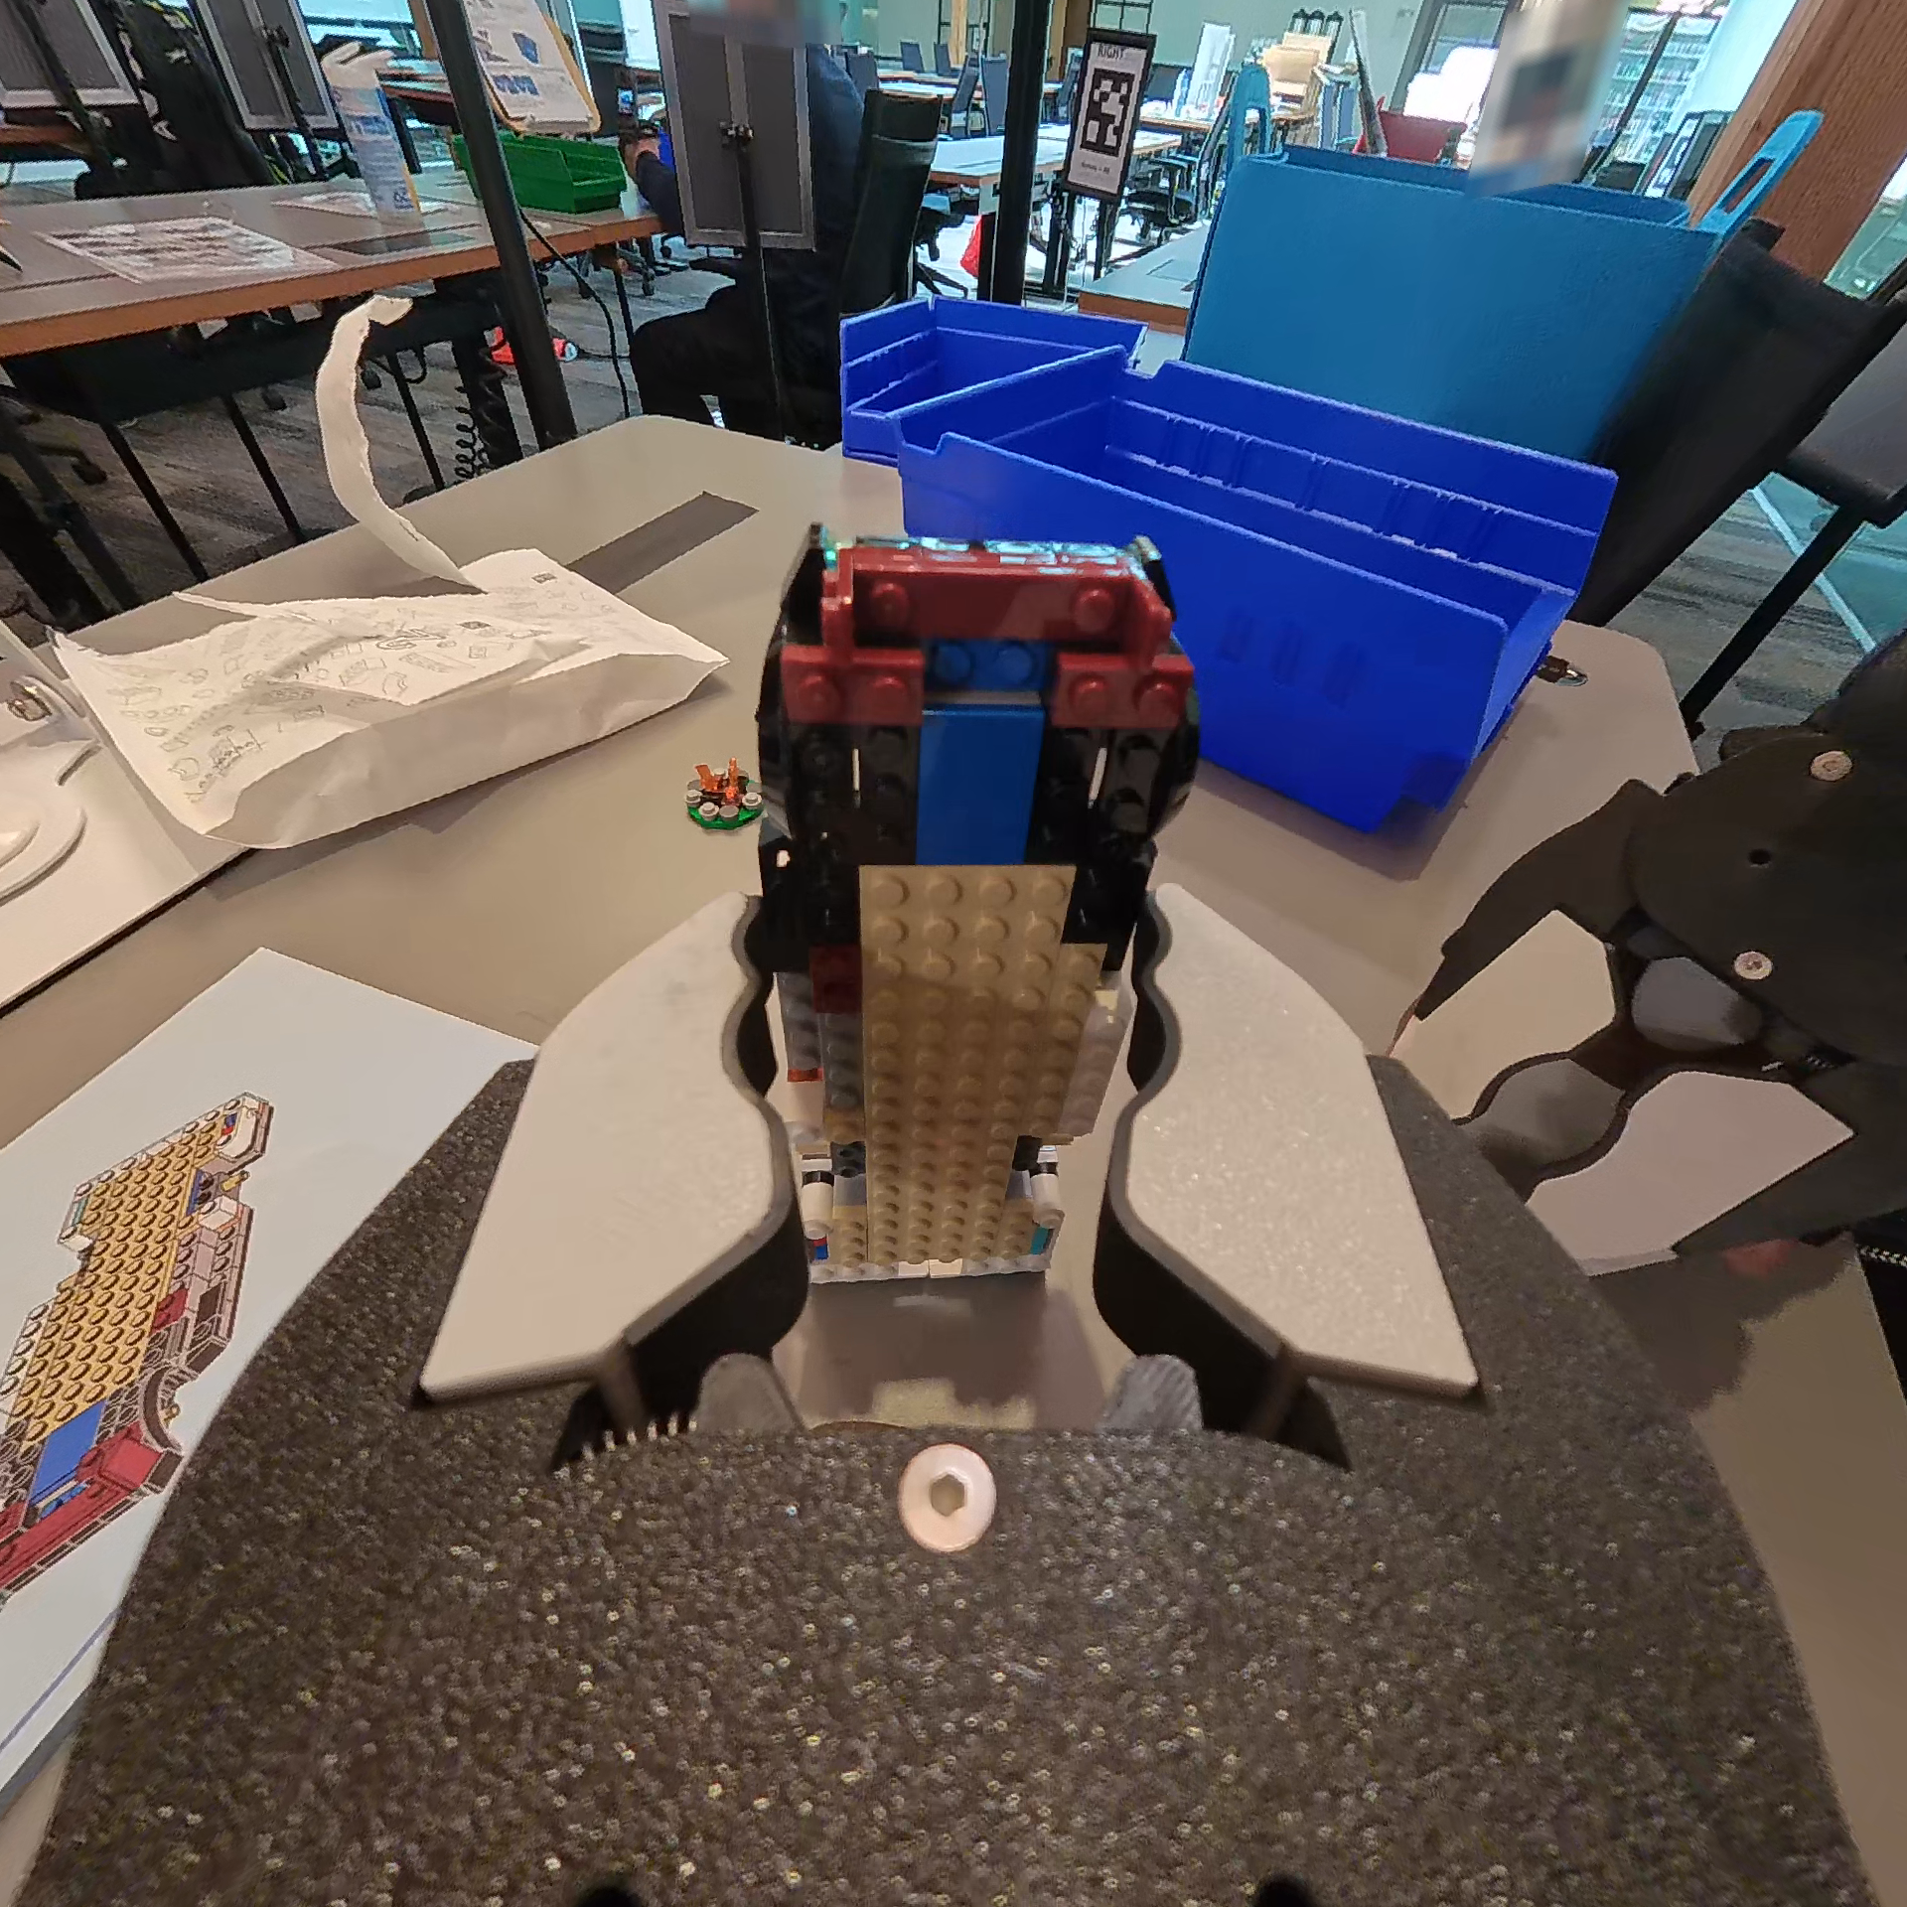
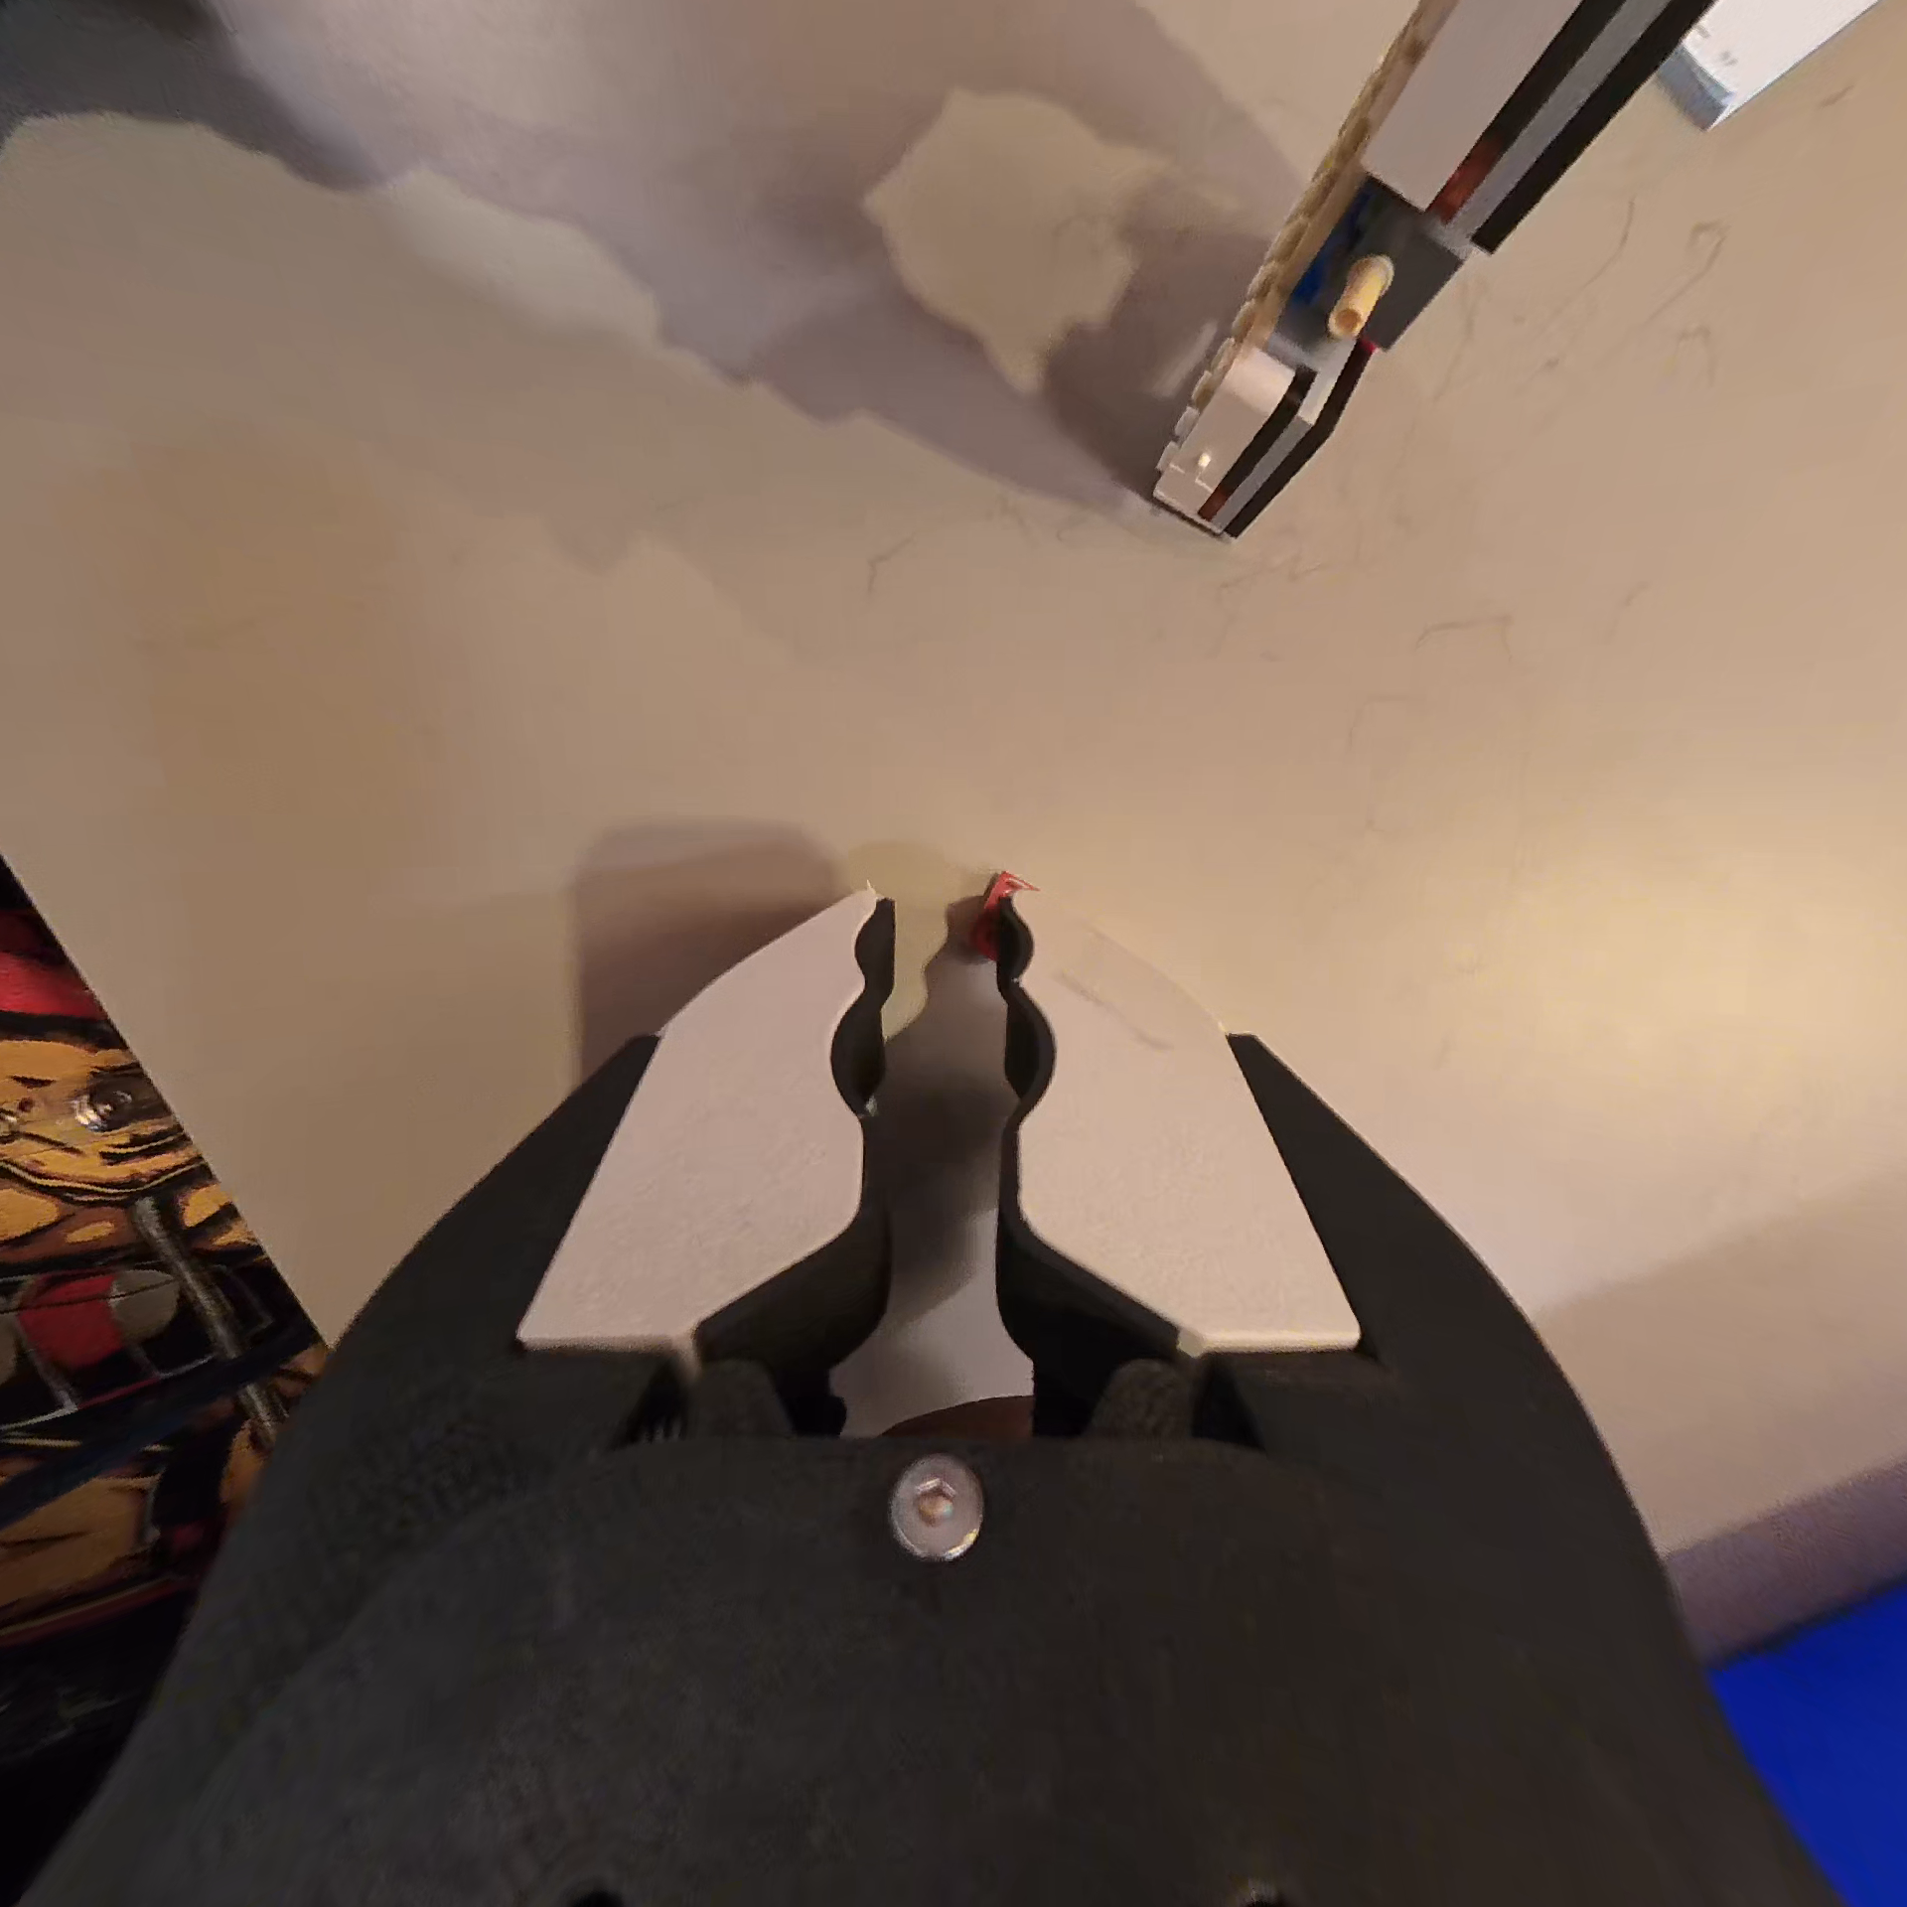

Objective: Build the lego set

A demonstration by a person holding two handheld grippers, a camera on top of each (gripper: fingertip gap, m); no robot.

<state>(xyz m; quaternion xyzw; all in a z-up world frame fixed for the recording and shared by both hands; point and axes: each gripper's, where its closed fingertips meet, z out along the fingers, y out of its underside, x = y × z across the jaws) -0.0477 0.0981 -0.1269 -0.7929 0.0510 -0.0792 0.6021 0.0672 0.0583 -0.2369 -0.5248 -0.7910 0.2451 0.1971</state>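
Clamped between my left claw (image 1: pixel 949 1032) fingers is a long brick model (image 1: pixel 965 929), tan studded plate facing up, dark red and blue pieces at its far end, both pads pressed on its flanks so it juts forward off the desk (image 1: pixel 516 887). I judge the grip sits low on the body to leave the far end free to work on. Left of that claw lie a printed build sheet (image 1: pixel 155 1290), a torn paper bag (image 1: pixel 392 681) and a tiny campfire piece (image 1: pixel 724 797); blue bins (image 1: pixel 1290 578) stand beyond. My right claw (image 2: pixel 944 929) points down at bare desk, fingers slightly parted, with a small red piece (image 2: pixel 993 918) touching its right fingertip (not pinched from both sides).
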